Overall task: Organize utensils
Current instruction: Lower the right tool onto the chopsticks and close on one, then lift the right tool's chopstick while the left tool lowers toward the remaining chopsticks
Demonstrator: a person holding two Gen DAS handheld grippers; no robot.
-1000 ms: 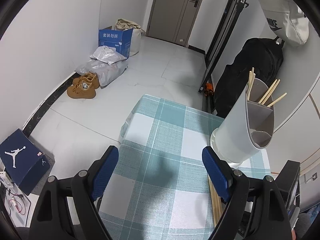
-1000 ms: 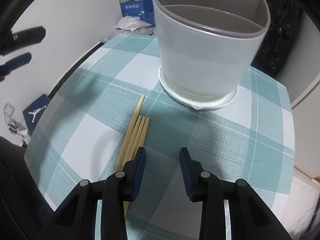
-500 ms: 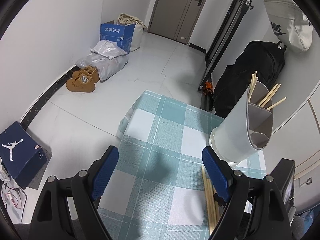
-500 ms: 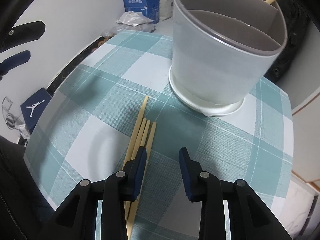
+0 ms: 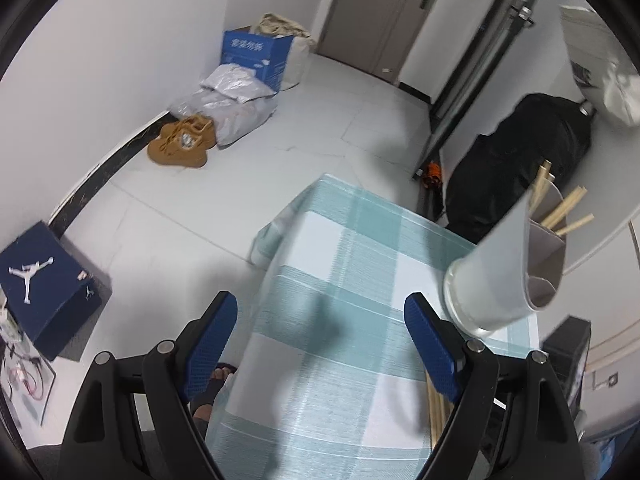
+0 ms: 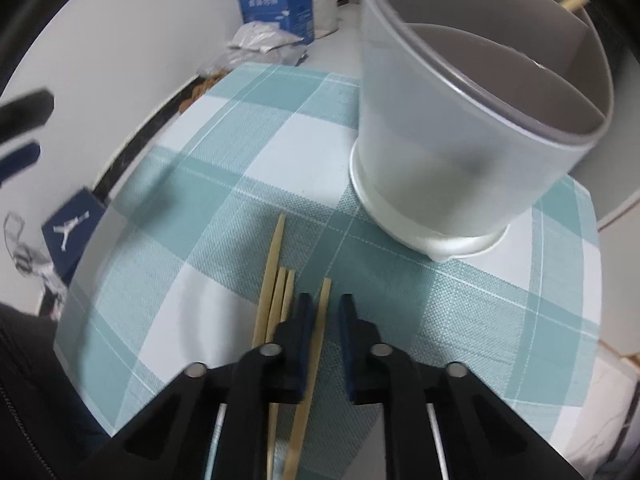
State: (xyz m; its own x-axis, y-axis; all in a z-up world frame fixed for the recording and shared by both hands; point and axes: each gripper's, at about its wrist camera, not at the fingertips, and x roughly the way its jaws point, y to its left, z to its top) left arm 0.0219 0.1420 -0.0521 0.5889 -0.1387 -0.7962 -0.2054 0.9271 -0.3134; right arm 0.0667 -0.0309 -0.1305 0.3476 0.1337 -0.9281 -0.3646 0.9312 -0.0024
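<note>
A grey-white divided utensil holder (image 6: 460, 120) stands on the checked tablecloth (image 6: 224, 184) and holds several wooden chopsticks (image 5: 560, 212) in its far compartment. Several loose chopsticks (image 6: 274, 280) lie flat in front of it. My right gripper (image 6: 323, 310) is low over the cloth, its jaws narrowed around one chopstick (image 6: 320, 328) that lies apart from the rest, with a small gap still showing. My left gripper (image 5: 320, 332) is wide open and empty, held high above the table's left side. The holder (image 5: 500, 280) stands to its right.
The small table's left and far edges drop to a white tiled floor. On the floor are a blue shoe box (image 5: 44, 280), tan shoes (image 5: 180, 144), a blue carton (image 5: 256, 56) and grey bags. A black backpack (image 5: 520, 160) leans behind the table.
My right gripper has dropped lower and narrowed its jaws around one chopstick, which now lies apart from the bundle. My left gripper has shifted left and stays open.
</note>
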